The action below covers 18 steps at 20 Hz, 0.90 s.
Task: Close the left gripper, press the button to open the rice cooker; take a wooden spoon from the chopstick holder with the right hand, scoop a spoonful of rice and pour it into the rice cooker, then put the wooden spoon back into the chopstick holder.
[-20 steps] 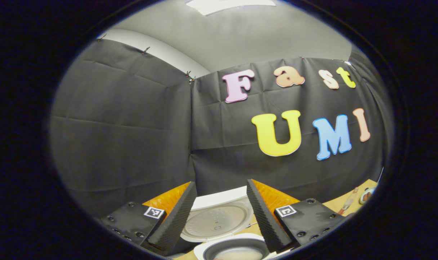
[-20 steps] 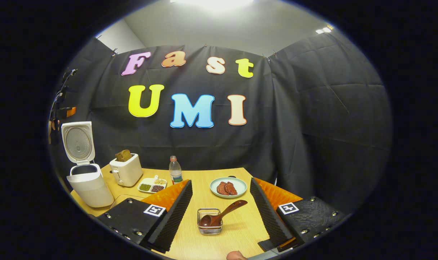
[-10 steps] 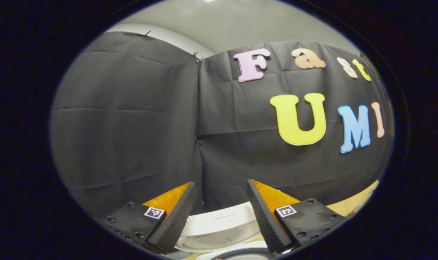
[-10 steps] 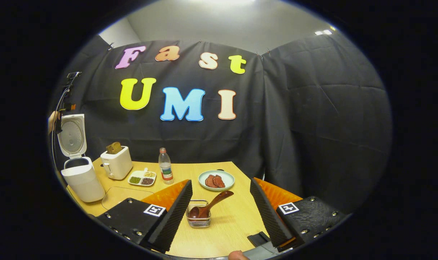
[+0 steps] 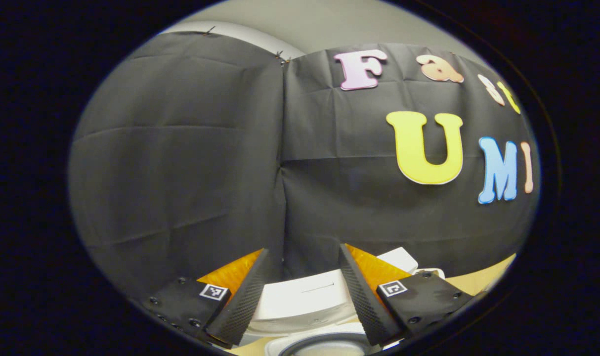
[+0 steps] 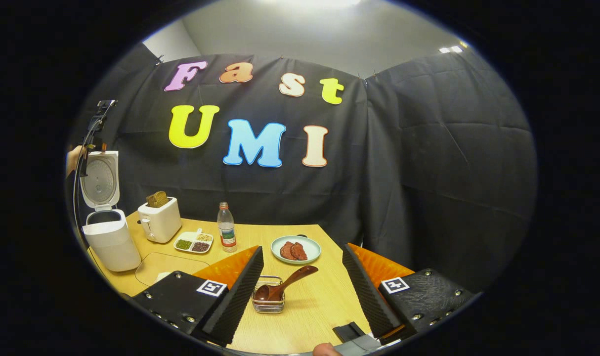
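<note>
1. A white two-slot toaster [image 6: 159, 222] stands upright at the back left of the light wooden table [image 6: 324, 301], with brown bread slices [image 6: 157, 199] sticking out of its top
2. A white divided dish [image 6: 194, 242] of green, yellow and dark beans lies just right of the toaster
3. A clear plastic bottle with a red cap [image 6: 226, 233] stands upright beside that dish
4. A pale green round plate [image 6: 295, 249] carrying reddish-brown meat slices [image 6: 292, 250] sits right of the bottle
5. A thin transparent mat [image 6: 162, 264] lies flat on the table's left part
</note>
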{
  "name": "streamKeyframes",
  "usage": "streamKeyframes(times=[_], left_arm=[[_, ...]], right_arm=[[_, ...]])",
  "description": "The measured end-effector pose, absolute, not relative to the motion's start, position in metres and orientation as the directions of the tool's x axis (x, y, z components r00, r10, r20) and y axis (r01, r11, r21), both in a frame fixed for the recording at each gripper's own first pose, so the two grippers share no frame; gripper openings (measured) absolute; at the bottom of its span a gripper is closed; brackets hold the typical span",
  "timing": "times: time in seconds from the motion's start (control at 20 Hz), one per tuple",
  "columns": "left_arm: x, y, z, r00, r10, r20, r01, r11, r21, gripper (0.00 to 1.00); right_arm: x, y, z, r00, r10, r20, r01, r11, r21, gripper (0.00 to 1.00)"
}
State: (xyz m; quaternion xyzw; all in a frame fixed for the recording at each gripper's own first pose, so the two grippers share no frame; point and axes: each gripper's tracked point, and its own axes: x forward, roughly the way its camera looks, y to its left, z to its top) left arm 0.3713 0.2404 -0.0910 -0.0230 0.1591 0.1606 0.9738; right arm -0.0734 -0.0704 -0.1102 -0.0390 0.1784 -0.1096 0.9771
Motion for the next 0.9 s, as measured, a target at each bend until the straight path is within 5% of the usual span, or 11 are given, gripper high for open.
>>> streamKeyframes(times=[0.9], left_arm=[[0.260, 0.157, -0.114, 0.873, 0.297, -0.386, -0.322, 0.947, -0.002, 0.94]], right_arm=[[-0.055, -0.133, -0.118, 0.925, -0.129, -0.357, 0.114, 0.991, -0.063, 0.98]])
